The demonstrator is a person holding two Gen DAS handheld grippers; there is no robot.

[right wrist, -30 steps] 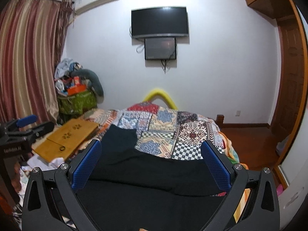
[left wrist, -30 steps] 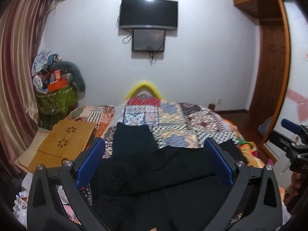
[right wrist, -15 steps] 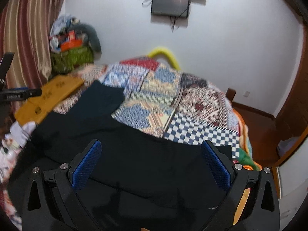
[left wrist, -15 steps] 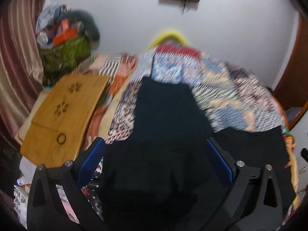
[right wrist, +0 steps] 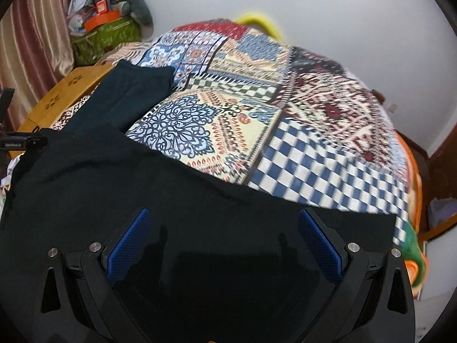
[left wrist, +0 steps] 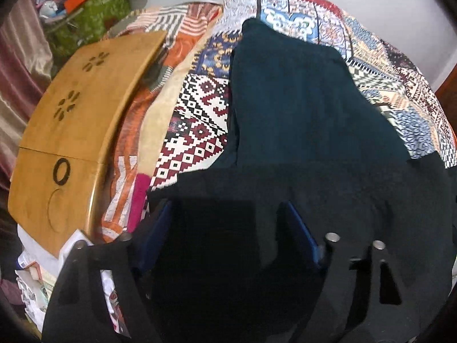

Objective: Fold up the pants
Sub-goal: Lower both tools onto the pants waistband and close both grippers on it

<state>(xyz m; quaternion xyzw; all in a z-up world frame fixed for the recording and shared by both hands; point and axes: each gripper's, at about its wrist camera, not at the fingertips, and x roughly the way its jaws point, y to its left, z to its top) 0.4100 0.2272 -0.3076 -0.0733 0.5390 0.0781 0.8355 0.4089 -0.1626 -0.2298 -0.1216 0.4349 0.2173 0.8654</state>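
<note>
Dark pants [left wrist: 300,108] lie on a patchwork bedspread [left wrist: 200,120], one leg stretching away toward the far end, the other leg running off to the right [right wrist: 314,228]. My left gripper [left wrist: 228,220] is open and hangs low over the near, waist part of the pants, by the left edge of the cloth. My right gripper [right wrist: 222,228] is open above the near band of the pants [right wrist: 142,177], its blue pads [right wrist: 128,240] apart with nothing between them. The far leg also shows in the right wrist view [right wrist: 125,94].
A wooden lap table [left wrist: 74,120] lies left of the bed, with papers and clutter below it. A green bag with piled things [right wrist: 105,34] stands at the far left by a curtain. A yellow bed end [right wrist: 257,20] meets the white wall. A brown door [right wrist: 442,171] is on the right.
Both grippers have tilted down and dropped toward the bed, close over the pants. The left one has moved nearer the cloth's left edge. Both jaws stay open.
</note>
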